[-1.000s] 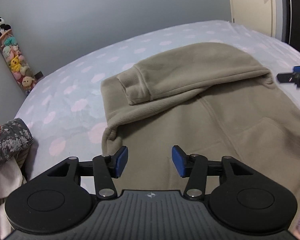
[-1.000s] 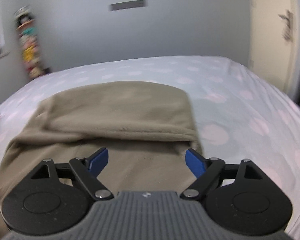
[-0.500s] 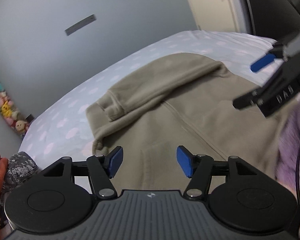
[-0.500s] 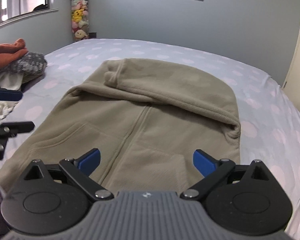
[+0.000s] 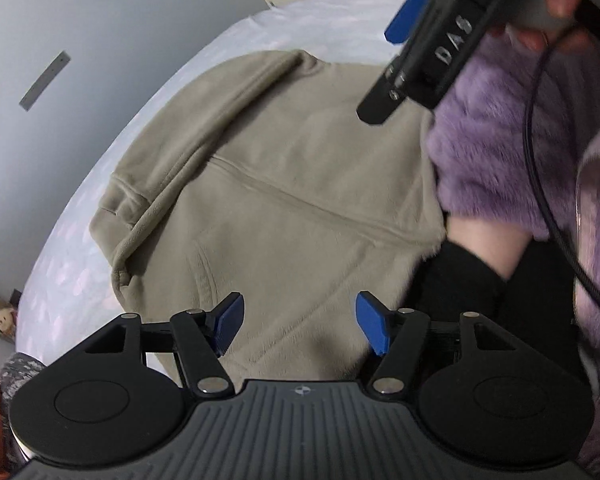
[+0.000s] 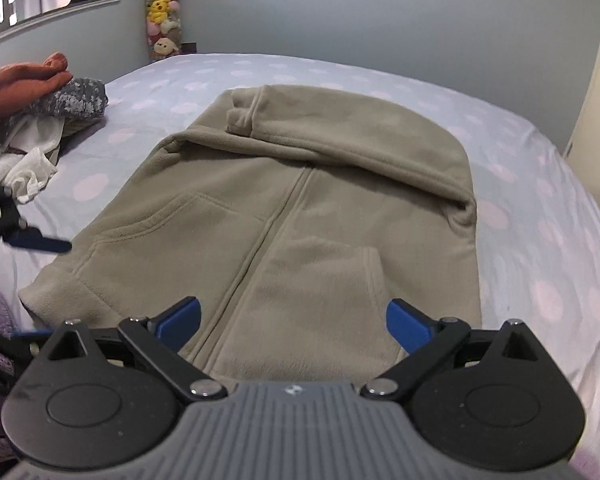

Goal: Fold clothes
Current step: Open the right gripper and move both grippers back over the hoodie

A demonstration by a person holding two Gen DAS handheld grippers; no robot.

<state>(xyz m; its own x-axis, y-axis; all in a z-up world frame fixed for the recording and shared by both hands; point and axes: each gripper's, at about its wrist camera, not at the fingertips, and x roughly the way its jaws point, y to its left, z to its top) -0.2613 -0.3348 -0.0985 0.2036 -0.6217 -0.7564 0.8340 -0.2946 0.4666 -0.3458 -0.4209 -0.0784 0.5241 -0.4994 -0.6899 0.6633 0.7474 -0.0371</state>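
Note:
A beige fleece zip jacket (image 6: pixel 300 216) lies flat on the bed, front up, with its top part and sleeve folded down across the chest. It also shows in the left wrist view (image 5: pixel 284 200). My left gripper (image 5: pixel 300 326) is open and empty above the jacket's hem edge. My right gripper (image 6: pixel 294 322) is open and empty above the hem near the zip. The right gripper body (image 5: pixel 432 56) shows in the left wrist view, held up over the jacket's far side.
The bed has a pale dotted sheet (image 6: pixel 540 216). A pile of clothes (image 6: pixel 40 96), orange, grey and white, lies at the bed's left side. Plush toys (image 6: pixel 162 12) hang in the corner. The person's purple fleece sleeve (image 5: pixel 512 152) is close on the right.
Both grippers have swung back toward the jacket's hem and stayed open. The left view has tilted, and the right gripper and the person's purple sleeve now fill its right side.

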